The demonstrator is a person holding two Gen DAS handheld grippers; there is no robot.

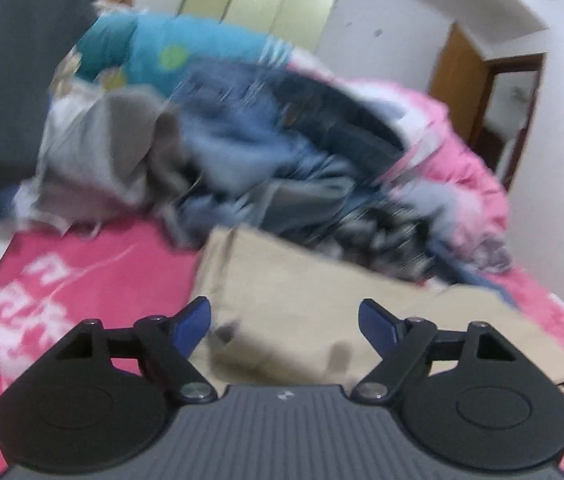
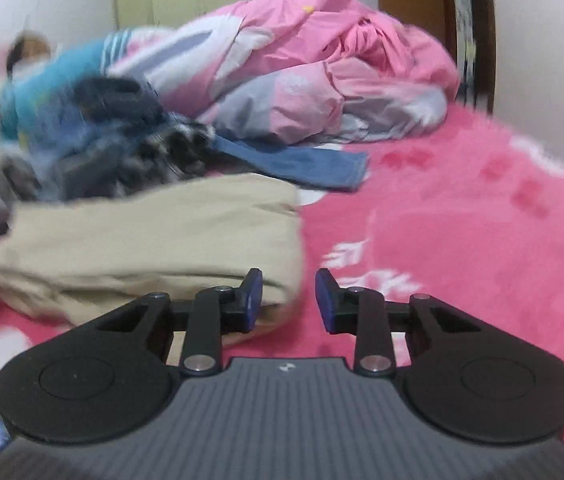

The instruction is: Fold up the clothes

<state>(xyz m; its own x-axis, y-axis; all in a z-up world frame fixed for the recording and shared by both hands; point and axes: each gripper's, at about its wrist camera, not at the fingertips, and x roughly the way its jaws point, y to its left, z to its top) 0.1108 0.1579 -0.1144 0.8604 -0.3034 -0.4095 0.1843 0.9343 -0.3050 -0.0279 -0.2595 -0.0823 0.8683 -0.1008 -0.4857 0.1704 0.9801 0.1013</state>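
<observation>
- Beige garment (image 1: 306, 312) sits folded on the bed (image 1: 93, 276), and it's the landmark here: everything is placed against it.
- Left tongs (image 1: 284, 320) are spread wide, blue fingertips (image 1: 191, 322) well apart, nothing between them. They hang over the near edge of the beige garment; contact can't be judged through the blur.
- Right tongs (image 2: 289, 300) stand partly apart, a narrow gap between the blue pads (image 2: 253, 300), and nothing held. The left pad is at the beige garment's (image 2: 153, 236) right-hand corner, the other pad over bare pink bedding just beside it.
- Behind the beige garment, a jumbled pile of clothes (image 1: 282, 152): blue denim, dark pieces, a grey garment (image 1: 97, 152) on the left side, all smeared by motion.
- A denim trouser leg (image 2: 306, 162) trails out of that pile, lying flat just beyond the beige garment's far right corner.
- Further back, a crumpled pink quilt (image 2: 322, 68) is heaped behind the pile.
- Beyond the pile to the left, a person in a blue top (image 1: 149, 48) lies on the bed.
</observation>
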